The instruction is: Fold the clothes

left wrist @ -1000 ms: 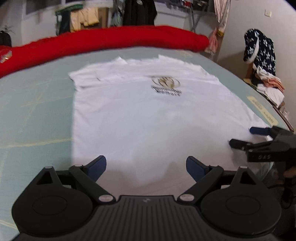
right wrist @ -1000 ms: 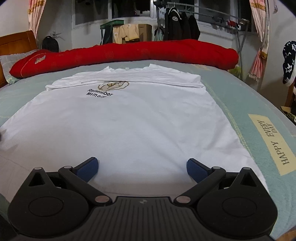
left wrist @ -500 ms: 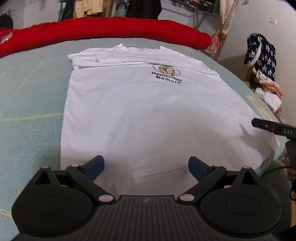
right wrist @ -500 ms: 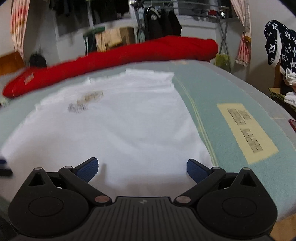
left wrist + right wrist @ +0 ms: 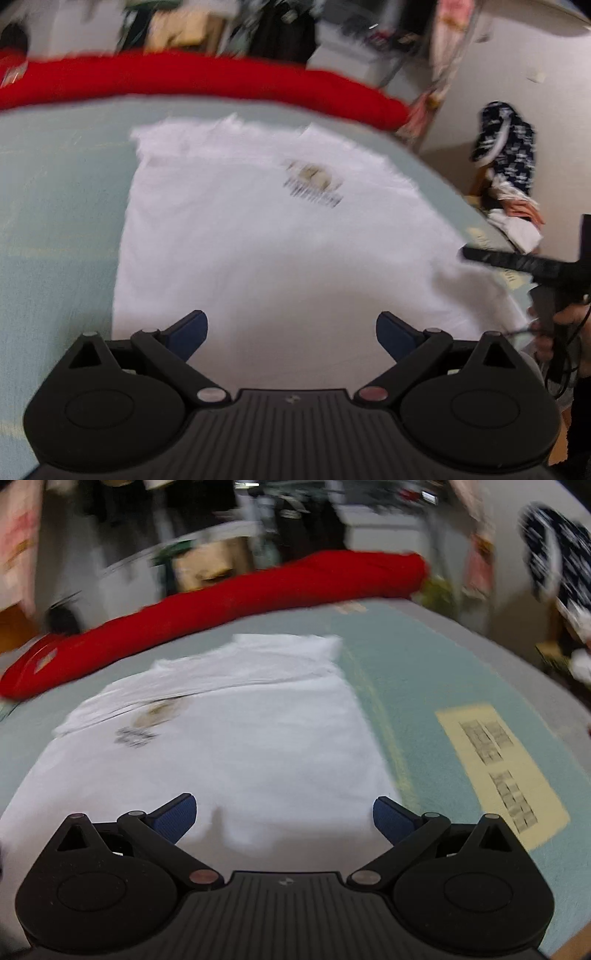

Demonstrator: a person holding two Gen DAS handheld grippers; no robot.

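We see the bed (image 5: 424, 686) carrying the white T-shirt (image 5: 258, 240) flat; our left gripper (image 5: 291, 326) and right gripper (image 5: 284, 810) hover wide open, holding nothing; uneven grabs at the hem could skew the fold

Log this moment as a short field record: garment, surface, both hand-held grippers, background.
garment: white T-shirt, spread flat, printed side up, sleeves folded in across the top
print: small chest logo, blurred
surface: pale green bedcover with a yellow text patch
left hand-held gripper: open, over the shirt's near hem, holding nothing
right hand-held gripper: open, over the near right hem, holding nothing
background: long red bolster beyond the shirt
image quality: motion blur in both views
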